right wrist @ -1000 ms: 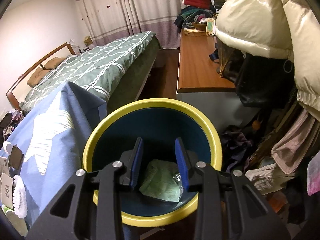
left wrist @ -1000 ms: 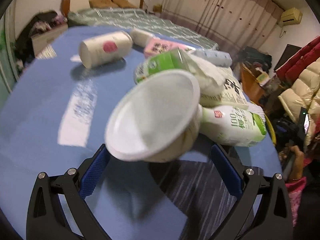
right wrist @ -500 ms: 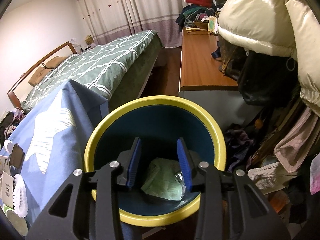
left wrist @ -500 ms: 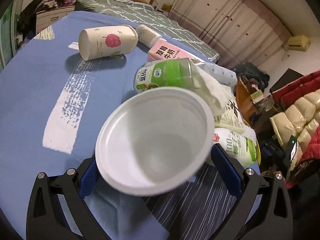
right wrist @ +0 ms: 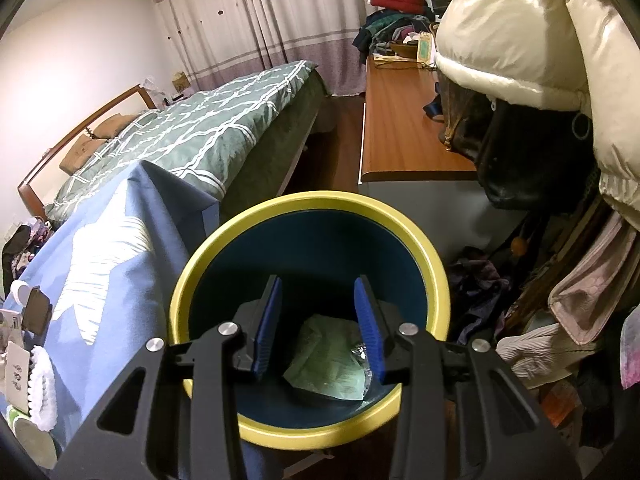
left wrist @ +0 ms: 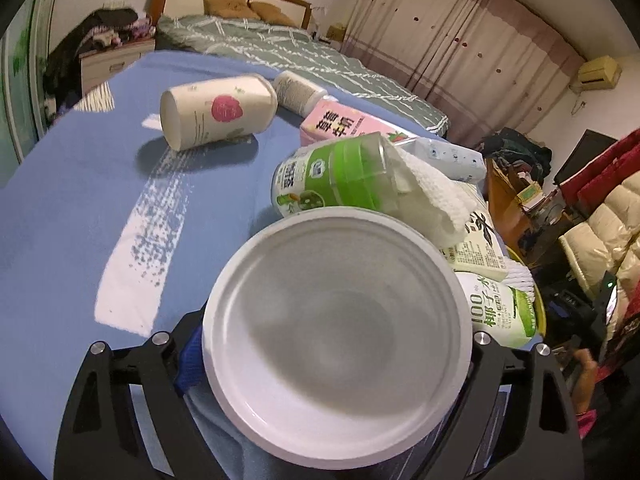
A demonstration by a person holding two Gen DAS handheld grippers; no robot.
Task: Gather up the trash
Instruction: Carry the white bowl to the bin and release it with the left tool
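Blue cloth (left wrist: 72, 208); bowl (left wrist: 336, 336) between closing jaws.

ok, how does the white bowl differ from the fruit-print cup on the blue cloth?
Pose: the white bowl faces its open mouth at the camera; the fruit-print cup lies on its side. Place: the bowl sits between the fingers of the left gripper, whose jaws have just been closing, contact hidden by its rim; the cup lies farther back, clear of the gripper. Look: bowl plain, cup printed. Both are mainly white.
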